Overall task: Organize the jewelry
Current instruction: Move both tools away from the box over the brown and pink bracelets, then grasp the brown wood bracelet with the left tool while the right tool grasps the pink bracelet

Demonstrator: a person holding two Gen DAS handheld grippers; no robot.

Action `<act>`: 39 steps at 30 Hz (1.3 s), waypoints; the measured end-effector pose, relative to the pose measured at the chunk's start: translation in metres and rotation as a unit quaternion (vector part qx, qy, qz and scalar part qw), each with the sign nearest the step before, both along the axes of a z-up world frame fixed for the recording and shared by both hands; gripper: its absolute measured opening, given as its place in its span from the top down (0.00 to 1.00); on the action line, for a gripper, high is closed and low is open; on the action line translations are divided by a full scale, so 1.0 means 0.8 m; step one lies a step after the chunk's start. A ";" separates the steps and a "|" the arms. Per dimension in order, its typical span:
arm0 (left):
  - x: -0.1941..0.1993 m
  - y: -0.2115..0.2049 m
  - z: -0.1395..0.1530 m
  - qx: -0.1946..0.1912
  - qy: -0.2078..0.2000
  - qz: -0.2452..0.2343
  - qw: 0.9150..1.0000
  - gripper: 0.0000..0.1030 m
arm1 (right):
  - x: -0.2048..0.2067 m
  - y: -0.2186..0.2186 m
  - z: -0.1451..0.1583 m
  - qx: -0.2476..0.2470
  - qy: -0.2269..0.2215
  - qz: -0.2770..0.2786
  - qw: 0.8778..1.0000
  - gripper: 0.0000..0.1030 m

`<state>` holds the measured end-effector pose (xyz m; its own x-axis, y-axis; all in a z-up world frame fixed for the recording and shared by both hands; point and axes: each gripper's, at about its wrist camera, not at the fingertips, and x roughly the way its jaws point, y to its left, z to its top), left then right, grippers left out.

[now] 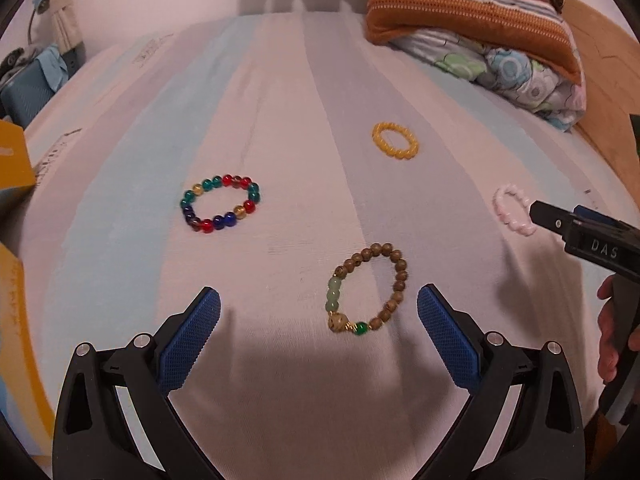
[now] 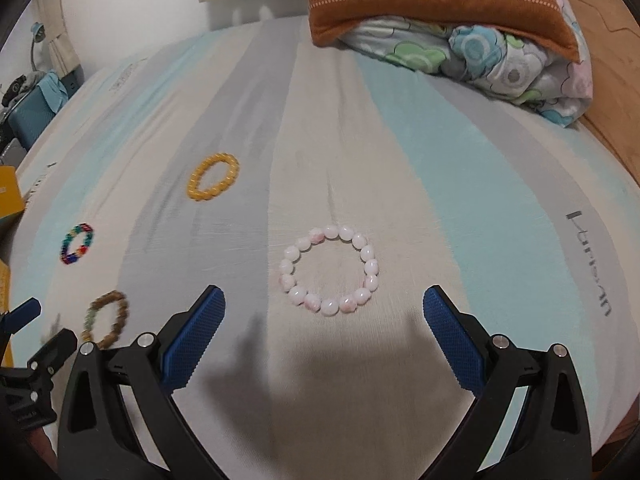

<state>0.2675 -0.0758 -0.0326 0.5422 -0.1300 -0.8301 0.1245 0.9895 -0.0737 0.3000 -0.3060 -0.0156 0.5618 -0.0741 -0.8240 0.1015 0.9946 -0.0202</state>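
On the striped bed [image 2: 400,152] four bracelets lie apart. My left tool [image 1: 319,312] gapes empty around the wooden bracelet [image 1: 368,289], my right tool [image 2: 324,312] likewise before the pink bracelet [image 2: 329,270]. Round beads could roll from the pads [image 2: 200,332], I reckon.

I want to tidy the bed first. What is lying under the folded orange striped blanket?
Under the orange striped blanket lies a folded quilt with blue and green circle patterns, resting on the striped bedsheet. The blanket covers the quilt's top, so anything further beneath or behind cannot be seen.
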 end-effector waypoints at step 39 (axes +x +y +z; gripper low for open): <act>0.013 -0.015 -0.031 0.011 0.033 -0.003 0.999 0.89 | 0.042 -0.005 -0.058 0.022 0.023 0.005 0.999 0.81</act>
<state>0.2778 -0.0880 -0.0577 0.4845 -0.1144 -0.8673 0.1268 0.9901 -0.0598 0.3339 -0.3098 -0.0621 0.5244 -0.0324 -0.8509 0.0924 0.9955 0.0190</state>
